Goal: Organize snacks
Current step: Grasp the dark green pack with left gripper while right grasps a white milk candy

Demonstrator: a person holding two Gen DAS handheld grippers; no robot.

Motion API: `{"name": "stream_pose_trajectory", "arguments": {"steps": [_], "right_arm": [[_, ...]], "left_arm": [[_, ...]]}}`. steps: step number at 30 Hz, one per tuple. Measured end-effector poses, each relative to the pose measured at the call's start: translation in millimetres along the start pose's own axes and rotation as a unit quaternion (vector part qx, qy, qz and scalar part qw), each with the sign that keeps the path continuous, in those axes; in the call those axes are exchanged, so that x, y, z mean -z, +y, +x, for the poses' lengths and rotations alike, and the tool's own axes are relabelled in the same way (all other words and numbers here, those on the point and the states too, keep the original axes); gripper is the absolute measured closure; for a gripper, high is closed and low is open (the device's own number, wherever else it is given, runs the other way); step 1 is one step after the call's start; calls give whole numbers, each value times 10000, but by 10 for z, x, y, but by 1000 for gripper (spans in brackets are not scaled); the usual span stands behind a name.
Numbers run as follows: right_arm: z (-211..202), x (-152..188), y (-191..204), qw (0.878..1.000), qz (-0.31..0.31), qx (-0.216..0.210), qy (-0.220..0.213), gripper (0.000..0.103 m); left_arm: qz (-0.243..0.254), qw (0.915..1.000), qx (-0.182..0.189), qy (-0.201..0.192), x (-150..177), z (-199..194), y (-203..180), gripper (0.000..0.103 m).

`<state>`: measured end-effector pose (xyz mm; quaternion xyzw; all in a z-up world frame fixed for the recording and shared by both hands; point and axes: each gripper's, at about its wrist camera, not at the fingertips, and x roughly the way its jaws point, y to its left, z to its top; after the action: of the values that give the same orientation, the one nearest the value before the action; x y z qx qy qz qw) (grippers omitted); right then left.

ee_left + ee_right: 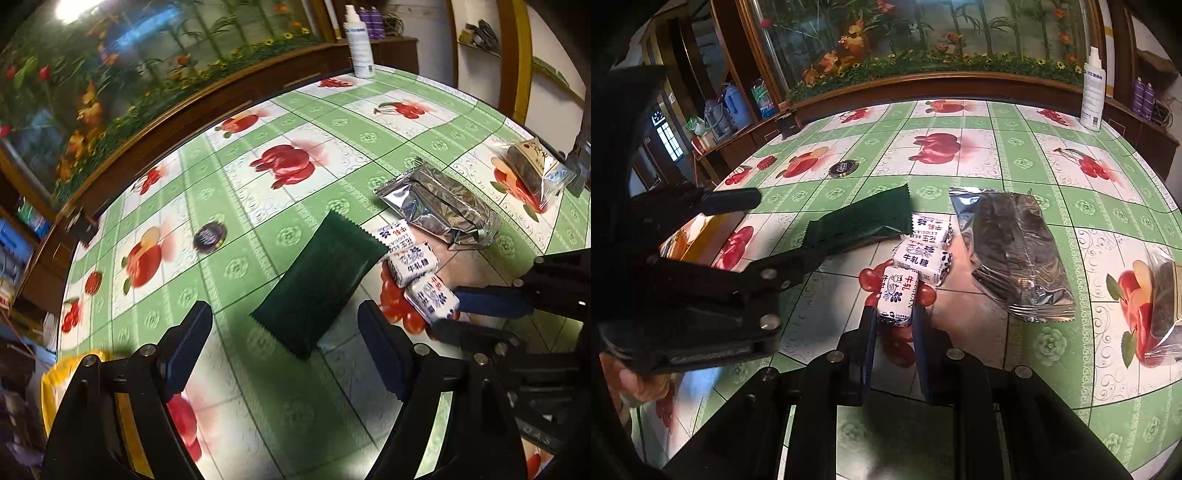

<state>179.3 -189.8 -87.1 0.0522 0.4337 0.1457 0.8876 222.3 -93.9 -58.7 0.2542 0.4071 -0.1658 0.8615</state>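
Note:
Three white milk candies lie in a row on the fruit-print tablecloth (258,177). My right gripper (894,312) is shut on the nearest candy (897,291), its pads pressing both long sides; the left wrist view shows the same right gripper (448,312) and candy (432,299). The other two candies (921,258) (931,225) lie just beyond. My left gripper (284,314) stands open over the near end of a dark green packet (325,280), with nothing gripped. The right wrist view shows that left gripper (790,225) at the green packet (864,221).
A silver foil packet (1012,251) lies right of the candies, and a clear bag with a dark snack (1167,295) sits farther right. A small round dark disc (844,168) lies mid-table. A yellow package (55,380) is at the left edge. A white spray bottle (1093,92) stands at the back.

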Motion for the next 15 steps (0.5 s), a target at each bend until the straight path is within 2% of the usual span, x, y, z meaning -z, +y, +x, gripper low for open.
{"name": "stream_pose_trajectory", "arguments": {"steps": [4, 5, 8, 10, 11, 12, 13, 15], "right_arm": [[-46, 19, -65, 9999, 94, -40, 10, 83], [-60, 24, -90, 9999, 133, -46, 6, 83], [-94, 56, -157, 9996, 259, -124, -6, 83], [-99, 60, -168, 9996, 270, -112, -18, 83], [-102, 63, -172, 9996, 272, -102, -30, 83], [-102, 65, -171, 9996, 275, -102, -37, 83], [-106, 67, -172, 9996, 277, -104, -43, 83], [-97, 58, -174, 9995, 287, -109, -48, 83]], "left_arm": [[290, 9994, 176, 116, -56, 162, -100, 22], [288, 9995, 150, 64, -64, 185, -108, 21], [70, 9992, 383, 53, -110, 232, -58, 21], [-141, 9985, 535, 38, -110, 250, -32, 39], [-252, 9971, 716, 16, -98, 240, -18, 55], [-300, 9969, 722, -14, -82, 226, -24, 63], [-320, 9970, 703, -17, -61, 216, -39, 65], [-352, 9968, 717, -101, -5, 154, -56, 77]]}}
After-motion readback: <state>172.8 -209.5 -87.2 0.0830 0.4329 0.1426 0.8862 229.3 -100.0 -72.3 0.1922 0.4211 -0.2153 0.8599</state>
